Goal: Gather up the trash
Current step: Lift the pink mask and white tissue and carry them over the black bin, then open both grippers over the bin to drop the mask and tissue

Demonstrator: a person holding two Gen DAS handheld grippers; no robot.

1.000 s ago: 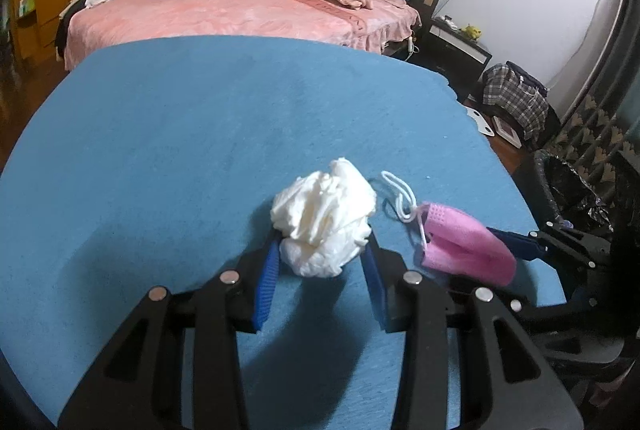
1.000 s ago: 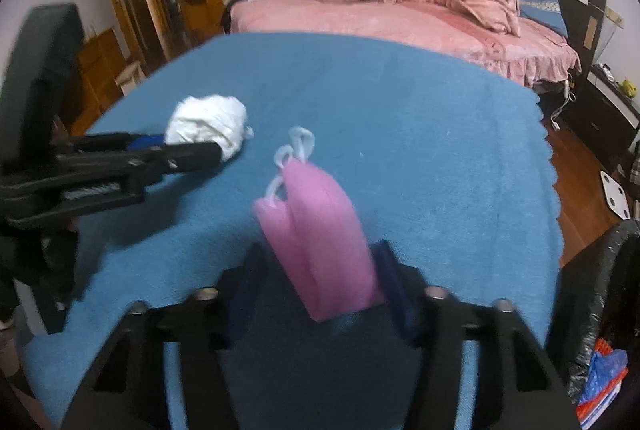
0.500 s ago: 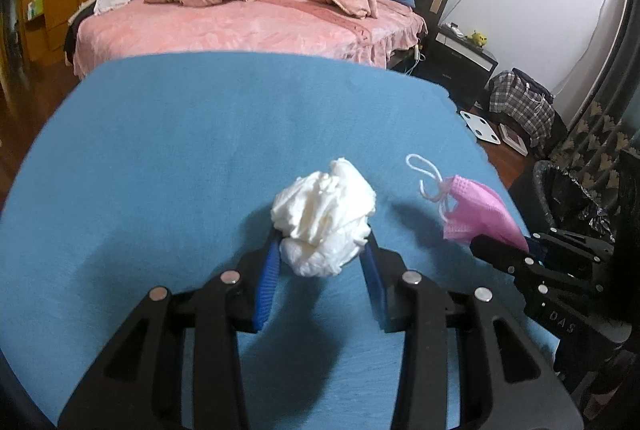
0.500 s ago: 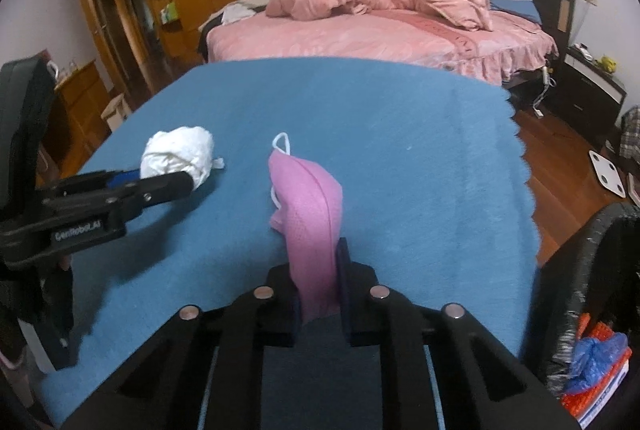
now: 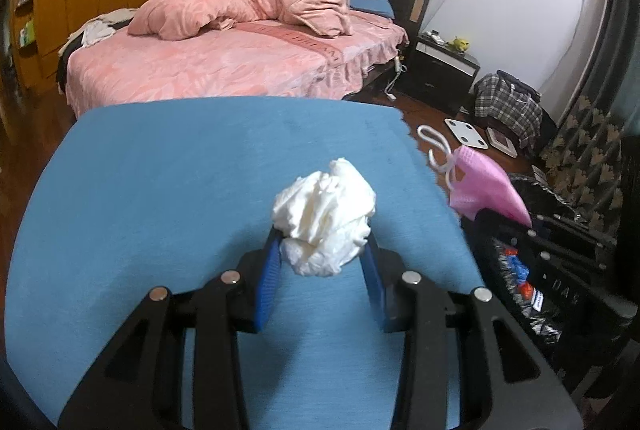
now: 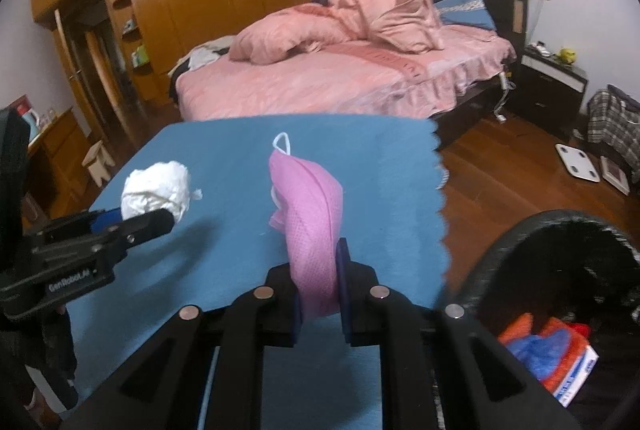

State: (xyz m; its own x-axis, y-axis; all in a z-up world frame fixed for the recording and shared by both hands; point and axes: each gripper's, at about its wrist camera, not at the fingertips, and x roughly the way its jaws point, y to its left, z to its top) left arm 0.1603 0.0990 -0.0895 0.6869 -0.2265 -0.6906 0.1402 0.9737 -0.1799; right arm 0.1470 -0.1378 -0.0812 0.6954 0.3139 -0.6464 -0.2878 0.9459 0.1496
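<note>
White crumpled tissue [image 5: 325, 218] sits clamped between the left gripper's [image 5: 320, 270] blue pads at lower centre, above the blue tablecloth [image 5: 160, 190]. Pink face mask [image 6: 312, 222] is pinched in the right gripper's [image 6: 318, 294] nearly closed jaws. Right of them, the black trash bin [image 6: 560, 230] stands open; a pink bed [image 6: 320, 82] fills the upper frame.

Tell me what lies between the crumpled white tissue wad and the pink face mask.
Only bare blue tablecloth shows between white tissue wad and pink mask, right wrist view.
</note>
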